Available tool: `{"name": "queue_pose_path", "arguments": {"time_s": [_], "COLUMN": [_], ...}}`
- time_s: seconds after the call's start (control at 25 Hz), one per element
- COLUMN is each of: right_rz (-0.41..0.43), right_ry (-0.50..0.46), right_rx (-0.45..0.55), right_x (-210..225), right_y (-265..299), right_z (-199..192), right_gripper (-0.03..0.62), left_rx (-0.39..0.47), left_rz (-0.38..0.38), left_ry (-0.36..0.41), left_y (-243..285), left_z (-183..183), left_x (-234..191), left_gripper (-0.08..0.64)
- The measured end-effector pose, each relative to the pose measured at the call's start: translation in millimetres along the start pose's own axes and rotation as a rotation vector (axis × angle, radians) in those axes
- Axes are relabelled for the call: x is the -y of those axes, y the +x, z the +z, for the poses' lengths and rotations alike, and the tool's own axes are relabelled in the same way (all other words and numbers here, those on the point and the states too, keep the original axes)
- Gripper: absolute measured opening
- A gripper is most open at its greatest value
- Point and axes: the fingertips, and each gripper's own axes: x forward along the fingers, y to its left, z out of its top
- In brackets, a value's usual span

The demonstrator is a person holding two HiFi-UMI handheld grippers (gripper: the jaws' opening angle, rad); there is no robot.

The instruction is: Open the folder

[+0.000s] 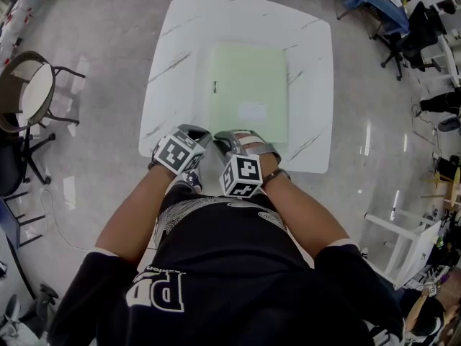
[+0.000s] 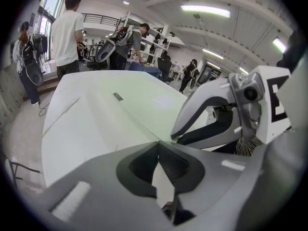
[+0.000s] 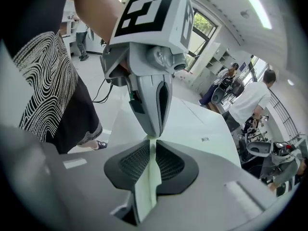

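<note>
Head view: white veined table (image 1: 162,85) fills the upper middle; a person stands at its near edge with both arms reaching forward.
Task item: folder (image 1: 248,85), pale green, lies flat on the table just right of centre. Its near edge sits at lower middle, where both tools meet.
Left side: left gripper (image 2: 158,144), claw pressed together at the tips. A pale strip runs between the pads (image 2: 142,166); I read it as the folder's near edge pinched, though it is less plain than on the other side.
Right side: right gripper (image 3: 151,146), claw pinching 1 thin green leaf of the folder, seen edge-on between the ribbed pads.
Spacing: the 2 tools are tip to tip at the same stretch of edge. In the right gripper view the left one hangs nose down at top centre, just past the jaws.
Reason for hold: probably 1 tool keeps the lower cover down while the other takes the upper cover, so the 2 leaves can be parted. Which leaf is whose cannot be told.
Progress: covers not visibly apart, so opening has barely begun.
Next need: raise only the upper leaf; spine side unclear.
Risk: both leaves caught in 1 pinch, so the whole folder lifts or slides on the smooth top.
Surroundings: chair (image 1: 29,96) at upper left; people in the background of both gripper views.
</note>
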Motion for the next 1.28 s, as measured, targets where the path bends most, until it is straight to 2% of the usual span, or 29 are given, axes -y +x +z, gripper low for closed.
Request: {"name": "queue_pose_path", "arguments": {"time_s": [0.4, 0.76, 1.0, 1.28], "right_rz": [-0.063, -0.085, -0.096, -0.123], "right_ry": [0.053, 0.307, 0.412, 0.595], "right_rx": [0.065, 0.171, 0.238, 0.360], "right_x": [13.4, 46.1, 58.9, 78.8], "right_y": [-22.8, -57.6, -83.4, -127.8], "right_z": [8.0, 13.4, 14.4, 7.0], "right_gripper": [0.012, 0.006, 0.005, 0.003], "left_rx": [-0.015, -0.028, -0.030, -0.036], "left_rz": [0.013, 0.014, 0.028, 0.030], "left_ry": [0.013, 0.022, 0.016, -0.003], "left_y": [0.0, -1.3, -1.1, -5.5], "left_z": [0.2, -1.3, -0.9, 2.0], "left_x": [0.6, -0.9, -0.7, 5.4], "left_gripper": [0.058, 0.058, 0.058, 0.058]}}
